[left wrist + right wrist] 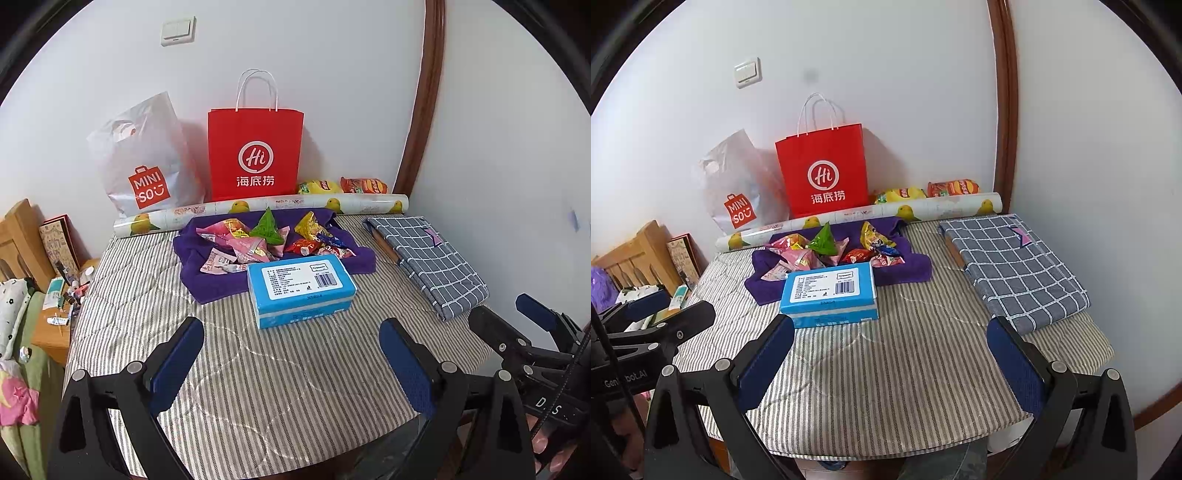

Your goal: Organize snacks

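Left tongs (291,358): jaws spread wide, nothing between the blue pads (177,363), hovering over the near part of the striped desk (295,398) without touching any item. Right tongs (892,356): likewise wide open and empty, poised above the same striped cover. Each tool shows at the edge of the other's view, at 3 o'clock in the left wrist view and at 9 o'clock in the right wrist view.

Snacks (273,238): a loose pile of small wrapped packets, pink, green, yellow and red, lying on a purple cloth (207,280) at 12 o'clock from both tongs, well apart from the pads. A blue tissue pack (301,290) sits at the cloth's near edge, between the tongs and the pile. Two larger snack bags (341,185), yellow and orange, lie against the wall behind a printed paper roll (258,212).

Also noted: a red paper bag (255,155) upright at the wall, a white plastic bag (147,166) just beside it at its 9 o'clock, and a folded checked cloth (428,258) at 2 o'clock on the desk.
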